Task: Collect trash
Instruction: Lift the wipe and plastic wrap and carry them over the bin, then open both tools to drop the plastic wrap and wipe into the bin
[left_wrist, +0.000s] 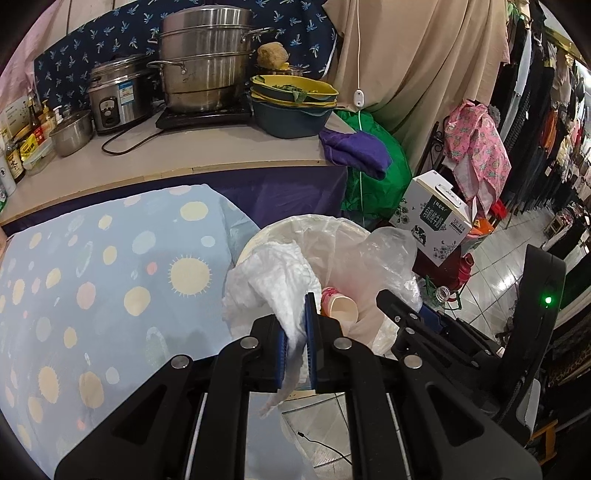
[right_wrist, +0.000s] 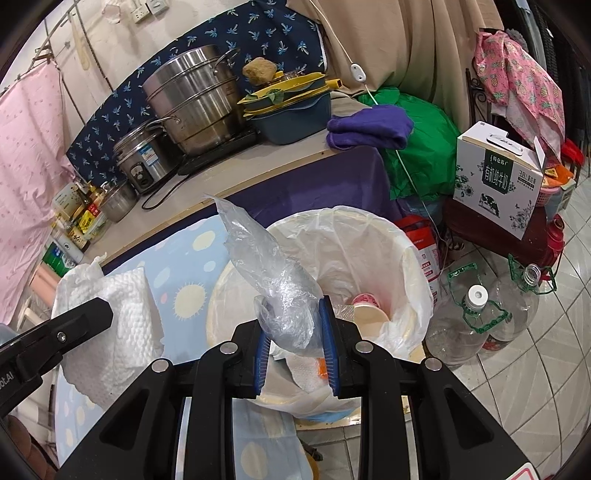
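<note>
While your left gripper (left_wrist: 296, 345) points down at the lined bin (left_wrist: 255, 243), its blue pads are pinched tight on a crumpled white paper towel (left_wrist: 273, 284), which bulges out above the jaws and trails a thin tail below them. In your right wrist view that same towel (right_wrist: 110, 321) shows at the left, held over the blue dotted cloth (right_wrist: 184, 273) just beside the bin's rim.

Your right gripper (right_wrist: 295, 350) is clamped on a crumpled clear plastic bag (right_wrist: 273, 288); the pads press its lower bunch, and the rest stands up and leans left, above the near edge of the bin (right_wrist: 417, 258). The left wrist view catches it too, as a clear wad (left_wrist: 384, 254) over the bin's right side, with the right gripper's black fingers (left_wrist: 395, 306) below it.

Inside the bin, on the white liner (right_wrist: 354, 236), lies a paper cup (right_wrist: 371, 315) with a pink print, tipped on its side (its open mouth faces you). A bit of white paper and something orange show lower down, behind your right jaws; what they are you cannot tell.

Two clear plastic jugs (right_wrist: 469, 325) with green handles stand on the tiled floor just right of the bin. Behind it runs a counter (left_wrist: 184, 155) carrying a steel steamer pot (left_wrist: 203, 62), and a milk carton box (right_wrist: 495, 177) sits at the right.
</note>
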